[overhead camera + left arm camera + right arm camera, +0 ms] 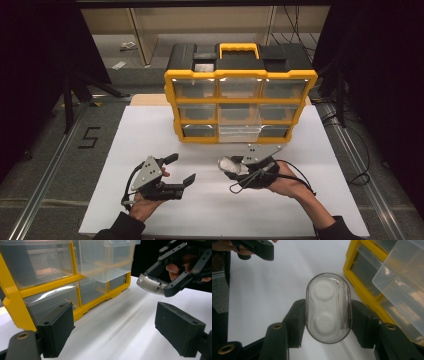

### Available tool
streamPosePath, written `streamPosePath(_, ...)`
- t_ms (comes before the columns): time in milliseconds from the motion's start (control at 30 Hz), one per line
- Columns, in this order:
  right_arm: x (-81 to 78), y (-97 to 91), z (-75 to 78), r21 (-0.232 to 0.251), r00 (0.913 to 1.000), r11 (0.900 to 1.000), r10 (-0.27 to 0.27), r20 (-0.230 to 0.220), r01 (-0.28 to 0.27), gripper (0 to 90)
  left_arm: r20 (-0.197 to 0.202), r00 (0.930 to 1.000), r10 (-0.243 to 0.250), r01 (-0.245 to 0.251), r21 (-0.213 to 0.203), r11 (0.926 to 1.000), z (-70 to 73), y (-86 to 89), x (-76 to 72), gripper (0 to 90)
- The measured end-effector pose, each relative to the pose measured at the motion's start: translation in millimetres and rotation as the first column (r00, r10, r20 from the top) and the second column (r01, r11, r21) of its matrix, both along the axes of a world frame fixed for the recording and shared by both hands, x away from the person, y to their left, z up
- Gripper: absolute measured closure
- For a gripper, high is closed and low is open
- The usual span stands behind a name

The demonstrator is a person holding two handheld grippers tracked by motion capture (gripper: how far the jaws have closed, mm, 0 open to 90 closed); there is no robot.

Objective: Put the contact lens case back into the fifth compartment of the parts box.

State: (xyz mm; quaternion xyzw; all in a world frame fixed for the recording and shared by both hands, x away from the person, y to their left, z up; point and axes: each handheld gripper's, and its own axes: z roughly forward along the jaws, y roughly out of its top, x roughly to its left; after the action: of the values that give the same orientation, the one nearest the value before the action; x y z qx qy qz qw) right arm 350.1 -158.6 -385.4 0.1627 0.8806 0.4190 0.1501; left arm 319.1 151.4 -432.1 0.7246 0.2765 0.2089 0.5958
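A clear oval contact-lens case [327,308] with two white round wells sits between the pads of my right gripper [327,322], which is shut on it. From above the case [228,164] hangs a little over the white table, in front of the yellow drawer organizer [240,102]. The organizer's bottom middle drawer [239,132] is pulled out toward me. My left gripper [182,170] stands open and empty at the left, its jaws wide apart. In the left gripper view the case [149,284] shows at upper right, held by the right gripper [160,281].
The white table sheet [150,140] spreads around both hands. The organizer has a yellow handle [239,49] and several clear drawers [37,265]. Metal rails [50,165] run along both table sides. Cables [360,165] lie at the right.
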Motion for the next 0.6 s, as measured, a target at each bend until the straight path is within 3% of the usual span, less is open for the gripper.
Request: streamPosePath(600, -2.4, -11.9, 20.4, 0.066, 0.9984, 0.9975, -0.028, 0.048, 0.025, 49.6, -0.006, 1.0, 0.004, -0.004, 0.0, 1.0, -0.5, 0.6, 0.9, 15.2)
